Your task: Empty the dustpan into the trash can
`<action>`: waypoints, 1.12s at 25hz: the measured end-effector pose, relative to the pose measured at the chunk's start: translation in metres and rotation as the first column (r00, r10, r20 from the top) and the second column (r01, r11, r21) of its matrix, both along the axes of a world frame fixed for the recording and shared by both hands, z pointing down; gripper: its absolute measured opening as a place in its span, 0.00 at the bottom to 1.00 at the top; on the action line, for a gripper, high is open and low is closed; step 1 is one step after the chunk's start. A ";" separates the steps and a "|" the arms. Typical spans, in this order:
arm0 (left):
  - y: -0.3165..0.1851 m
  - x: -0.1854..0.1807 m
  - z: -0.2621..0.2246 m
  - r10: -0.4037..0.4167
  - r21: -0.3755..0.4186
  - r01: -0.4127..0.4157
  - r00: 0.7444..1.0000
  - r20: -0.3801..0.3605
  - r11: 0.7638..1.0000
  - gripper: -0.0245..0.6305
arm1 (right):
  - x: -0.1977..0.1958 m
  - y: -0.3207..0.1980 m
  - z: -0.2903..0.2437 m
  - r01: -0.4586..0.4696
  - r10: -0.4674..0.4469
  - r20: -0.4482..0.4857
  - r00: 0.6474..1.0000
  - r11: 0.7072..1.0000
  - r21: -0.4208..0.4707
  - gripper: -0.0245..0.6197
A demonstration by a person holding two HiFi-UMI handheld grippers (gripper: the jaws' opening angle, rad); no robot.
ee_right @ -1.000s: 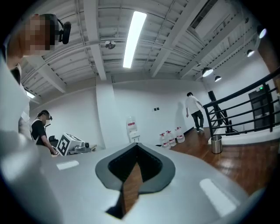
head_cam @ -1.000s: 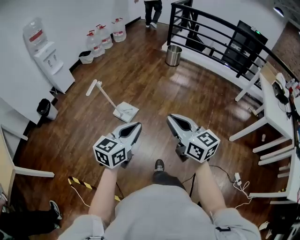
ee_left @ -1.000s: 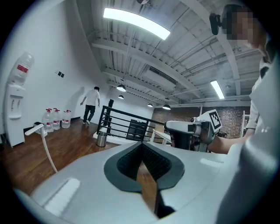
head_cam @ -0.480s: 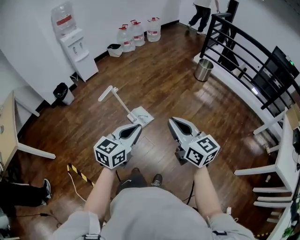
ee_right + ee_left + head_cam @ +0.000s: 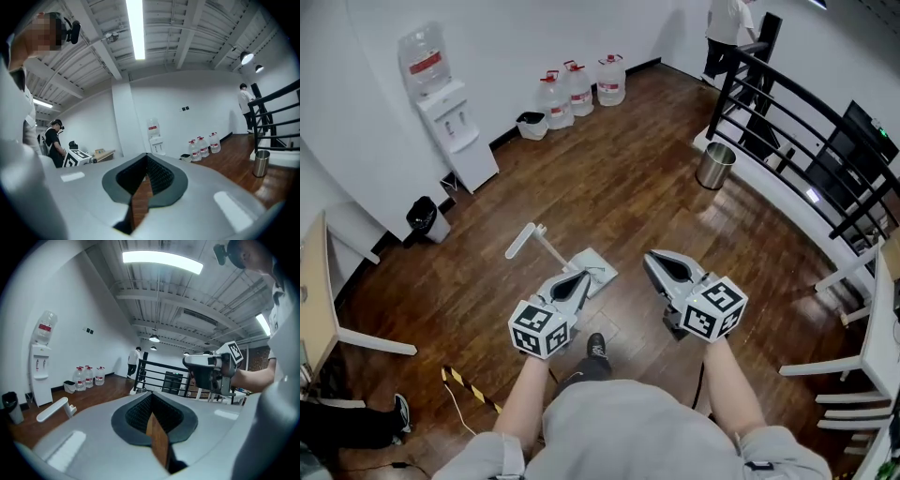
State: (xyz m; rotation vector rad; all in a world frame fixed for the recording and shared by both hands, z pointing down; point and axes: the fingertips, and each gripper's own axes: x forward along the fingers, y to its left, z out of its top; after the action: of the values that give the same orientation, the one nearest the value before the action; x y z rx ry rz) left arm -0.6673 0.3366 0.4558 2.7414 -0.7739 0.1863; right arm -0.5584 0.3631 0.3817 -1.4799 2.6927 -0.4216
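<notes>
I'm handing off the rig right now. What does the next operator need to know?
Left gripper: shut, empty, just short of the dustpan in the head view.
Right gripper: shut, empty, beside it.
Dustpan: lying on the wood floor, its long handle pointing toward the wall, not yet gripped.
Trash can: steel, upright by the railing, further off to the right.
Done: nothing picked up yet.
Left: open the jaws, grip the dustpan, carry it to the can, tip it out.

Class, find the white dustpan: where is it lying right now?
In the head view the dustpan lies on the wood floor left of centre, just beyond the left gripper, handle pointing toward the water dispenser.
</notes>
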 end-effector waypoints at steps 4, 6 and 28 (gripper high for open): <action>-0.053 0.004 0.004 -0.009 0.006 0.009 1.000 -0.018 1.000 0.04 | 0.002 -0.055 -0.007 -0.013 0.013 -0.025 1.000 1.000 0.007 0.04; -0.068 0.010 0.008 -0.004 0.000 0.004 1.000 -0.023 1.000 0.04 | 0.003 -0.074 -0.008 -0.019 0.019 -0.025 1.000 1.000 0.009 0.04; -0.188 -0.054 0.149 -0.447 -0.130 0.471 0.877 0.176 0.873 0.18 | -0.036 -0.199 0.028 0.243 -0.242 0.018 0.970 0.966 -0.090 0.04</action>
State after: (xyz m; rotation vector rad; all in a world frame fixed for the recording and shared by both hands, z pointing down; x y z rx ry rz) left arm -0.7215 0.1490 0.6044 2.3208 -1.3580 0.3265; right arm -0.5942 0.1643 0.4095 -1.1655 2.8964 -0.5668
